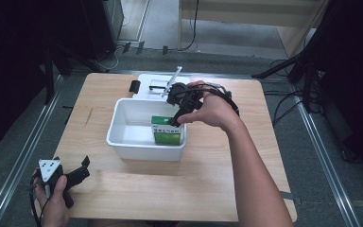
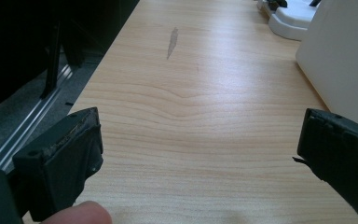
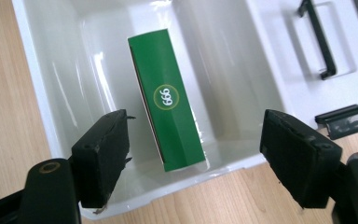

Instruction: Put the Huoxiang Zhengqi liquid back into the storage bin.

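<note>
The green rectangular cardboard box point(image 3: 168, 98) stands on a narrow face inside the white rectangular plastic bin point(image 3: 37, 79), against the wall nearest the right gripper point(image 3: 193, 156). That gripper hangs above the bin with its jaws spread; the box lies below and between the fingers point(image 3: 100, 156), touching neither, so it is released.

Risks from this position:
- The box rests on a slim edge. A finger brushing its top face on withdrawal could tip it flat or knock it against the bin wall.
- The near rim of the bin lies directly under the fingers. A low or sideways retreat could catch the rim and drag or tilt the bin.
- The white plastic lid with a black handle point(image 3: 321, 42) sits just beyond the right-hand finger, and a wide swing could strike it.

The left gripper point(image 2: 198, 154) rests near the light wooden table point(image 2: 191, 93), jaws apart, nothing between the fingers, well apart from the bin.
</note>
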### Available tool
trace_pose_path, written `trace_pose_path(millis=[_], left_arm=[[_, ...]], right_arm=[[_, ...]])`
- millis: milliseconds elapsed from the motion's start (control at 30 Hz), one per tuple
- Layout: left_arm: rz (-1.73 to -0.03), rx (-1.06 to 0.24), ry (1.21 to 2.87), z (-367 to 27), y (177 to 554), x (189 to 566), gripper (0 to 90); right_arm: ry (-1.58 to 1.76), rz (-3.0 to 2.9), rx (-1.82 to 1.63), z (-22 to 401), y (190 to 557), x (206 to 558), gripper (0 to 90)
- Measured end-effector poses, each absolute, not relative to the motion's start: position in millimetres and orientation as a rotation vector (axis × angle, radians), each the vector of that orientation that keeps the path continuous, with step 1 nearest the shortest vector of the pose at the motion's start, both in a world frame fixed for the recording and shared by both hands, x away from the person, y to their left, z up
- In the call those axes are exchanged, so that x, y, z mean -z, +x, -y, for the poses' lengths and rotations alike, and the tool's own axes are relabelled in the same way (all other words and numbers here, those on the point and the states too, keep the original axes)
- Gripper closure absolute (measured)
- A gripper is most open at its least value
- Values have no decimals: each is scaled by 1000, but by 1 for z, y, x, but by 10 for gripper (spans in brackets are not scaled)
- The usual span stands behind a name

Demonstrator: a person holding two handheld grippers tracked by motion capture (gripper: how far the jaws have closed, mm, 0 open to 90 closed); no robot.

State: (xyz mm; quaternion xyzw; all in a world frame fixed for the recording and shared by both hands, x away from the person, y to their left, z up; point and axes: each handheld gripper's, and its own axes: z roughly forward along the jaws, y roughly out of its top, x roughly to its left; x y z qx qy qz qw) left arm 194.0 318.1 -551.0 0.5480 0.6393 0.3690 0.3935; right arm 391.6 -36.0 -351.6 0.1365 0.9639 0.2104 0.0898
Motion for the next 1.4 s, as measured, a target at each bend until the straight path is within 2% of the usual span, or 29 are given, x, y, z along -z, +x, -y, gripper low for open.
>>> trace_pose_path(millis=[233, 633, 1167, 1400], left_arm=[[-1620, -929, 1392, -318, 194, 551, 10], [-1620, -935, 1399, -318, 194, 551, 10], [-1619, -937, 1400, -318, 194, 551, 10], [-1620, -934, 1398, -318, 194, 551, 10]], right_arm=[[531, -2735, -814, 64, 387, 344, 263], [723, -2576, -968, 107, 372, 364, 240], [990, -2335, -1204, 177, 363, 414, 238], [1032, -2230, -1205, 201, 352, 438, 222]])
